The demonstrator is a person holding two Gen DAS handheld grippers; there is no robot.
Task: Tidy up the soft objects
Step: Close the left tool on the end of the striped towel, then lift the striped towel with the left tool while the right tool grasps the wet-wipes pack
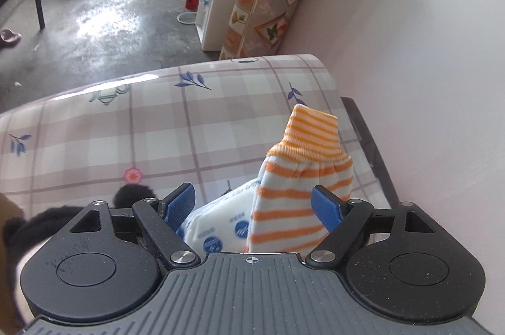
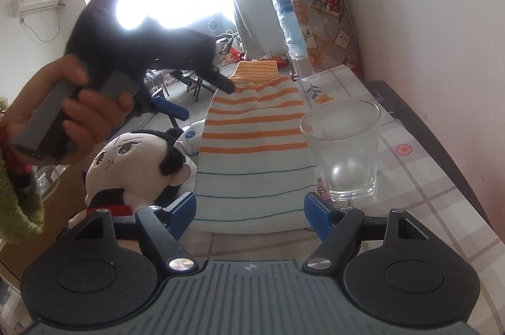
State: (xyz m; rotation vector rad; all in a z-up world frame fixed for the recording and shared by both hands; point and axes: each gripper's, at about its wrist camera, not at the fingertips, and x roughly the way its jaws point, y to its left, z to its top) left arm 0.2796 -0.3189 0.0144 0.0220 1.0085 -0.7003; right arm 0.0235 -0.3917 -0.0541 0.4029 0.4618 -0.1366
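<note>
The left hand-held gripper (image 2: 176, 89) appears motion-blurred and backlit by the window in the right wrist view; its far finger is lost in glare. The hand (image 2: 72, 111) gripping it is cut off at the left edge. The striped sock (image 1: 293, 202) has its lower end hidden behind the gripper body in the left wrist view. The white packet (image 1: 217, 227) is mostly covered by the sock, its print too small to read. The plush doll (image 2: 132, 158) shows only black hair in the left wrist view; its body is probably hidden below the frame. The glass (image 2: 344, 145) hides part of the surface (image 2: 426, 177).
</note>
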